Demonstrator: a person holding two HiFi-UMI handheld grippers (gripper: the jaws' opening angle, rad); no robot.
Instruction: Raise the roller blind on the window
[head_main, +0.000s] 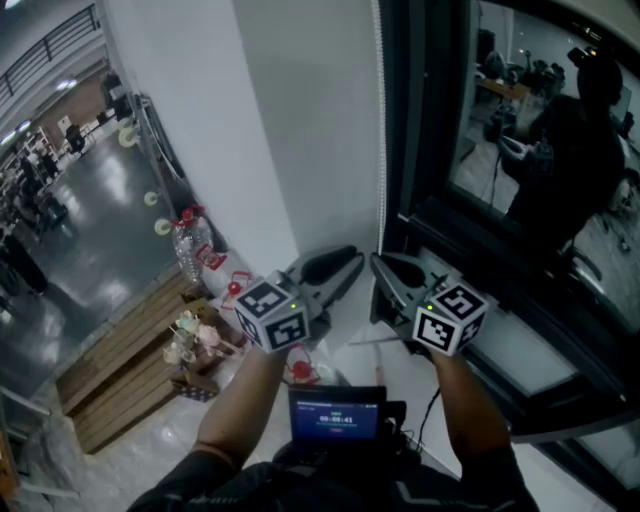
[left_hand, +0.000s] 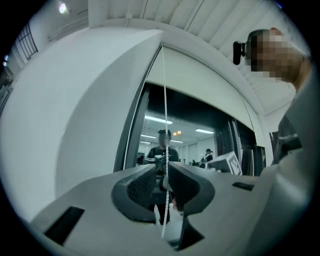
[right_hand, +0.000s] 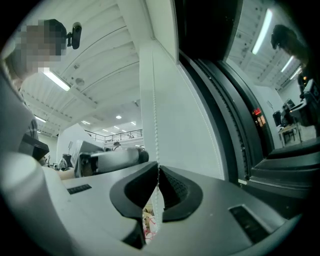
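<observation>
A large office-like hall, shown by polished floor (head_main: 100, 205), upper-level railing (head_main: 52, 45) and strip ceiling lights (right_hand: 56, 80).

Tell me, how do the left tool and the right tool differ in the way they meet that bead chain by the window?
The left tool's jaws stand apart, with the bead chain hanging loose between them; the right tool's jaws are closed on the bead chain. The left tool faces the dark window glass, the right tool the white wall. Both are grey and sit at the bead chain.
</observation>
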